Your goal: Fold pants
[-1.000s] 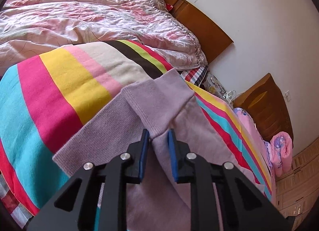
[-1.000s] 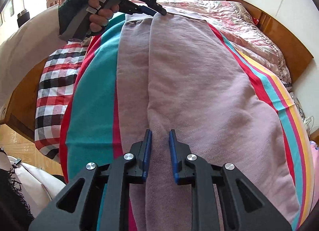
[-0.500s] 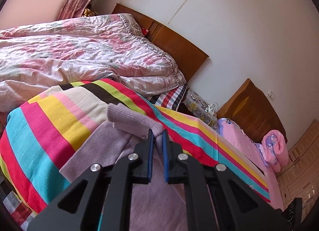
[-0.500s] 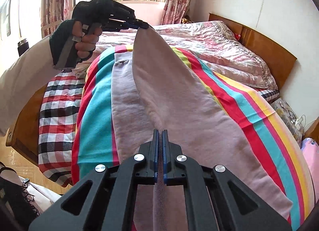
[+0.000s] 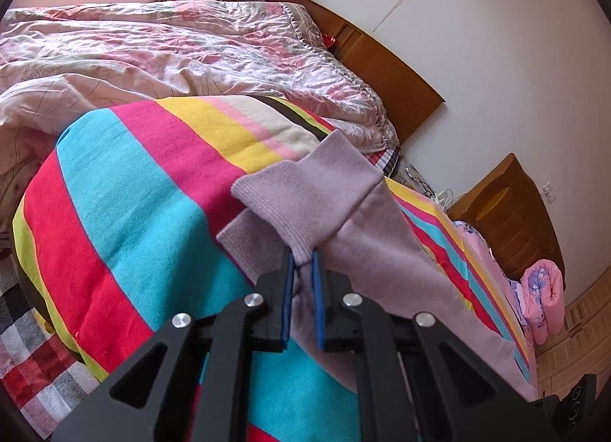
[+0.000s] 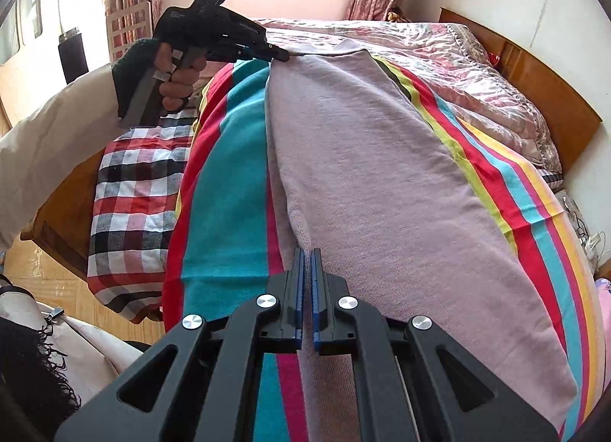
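Plainly both claws (left (image 5: 303,262), right (image 6: 306,256)) clamp the lilac pants (image 6: 382,182); lettering unreadable.

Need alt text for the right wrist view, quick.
The right gripper is shut on the near end of lilac pants lying along a striped blanket. The left gripper pinches their far end.

Pants (image 6: 382,182): lilac knit, ribbed cuffs
Pose: stretched lengthwise, legs side by side
Place: atop striped blanket (image 6: 225,190), both ends pinched, lifted
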The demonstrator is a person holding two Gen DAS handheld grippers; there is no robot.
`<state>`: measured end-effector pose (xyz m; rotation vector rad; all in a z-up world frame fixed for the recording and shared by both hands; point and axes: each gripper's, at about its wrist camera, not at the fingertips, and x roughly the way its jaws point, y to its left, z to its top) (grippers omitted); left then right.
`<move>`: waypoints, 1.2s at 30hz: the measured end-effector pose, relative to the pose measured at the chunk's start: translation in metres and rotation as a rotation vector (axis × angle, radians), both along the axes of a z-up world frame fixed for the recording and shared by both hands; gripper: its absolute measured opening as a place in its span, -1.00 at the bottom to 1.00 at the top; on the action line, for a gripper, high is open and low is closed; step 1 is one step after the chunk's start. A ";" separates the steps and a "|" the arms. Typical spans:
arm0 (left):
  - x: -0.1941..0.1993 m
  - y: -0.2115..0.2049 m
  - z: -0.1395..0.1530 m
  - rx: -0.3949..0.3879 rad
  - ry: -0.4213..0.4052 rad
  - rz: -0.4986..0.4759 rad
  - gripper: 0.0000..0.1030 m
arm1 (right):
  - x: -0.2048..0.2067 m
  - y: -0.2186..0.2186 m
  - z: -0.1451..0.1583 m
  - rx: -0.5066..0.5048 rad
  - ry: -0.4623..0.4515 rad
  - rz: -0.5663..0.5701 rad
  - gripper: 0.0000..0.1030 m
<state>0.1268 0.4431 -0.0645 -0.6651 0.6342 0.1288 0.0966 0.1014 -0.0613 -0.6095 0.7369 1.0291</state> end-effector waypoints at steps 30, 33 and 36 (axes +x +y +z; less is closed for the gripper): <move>0.006 -0.229 0.002 0.417 0.139 -0.348 0.77 | -0.032 -0.169 -0.009 0.129 0.220 -0.283 0.15; 0.022 -0.234 -0.017 0.477 0.187 -0.329 0.77 | -0.041 -0.176 -0.029 0.097 0.257 -0.283 0.17; 0.035 -0.239 -0.021 0.531 0.231 -0.311 0.77 | -0.043 -0.197 -0.027 0.155 0.344 -0.307 0.16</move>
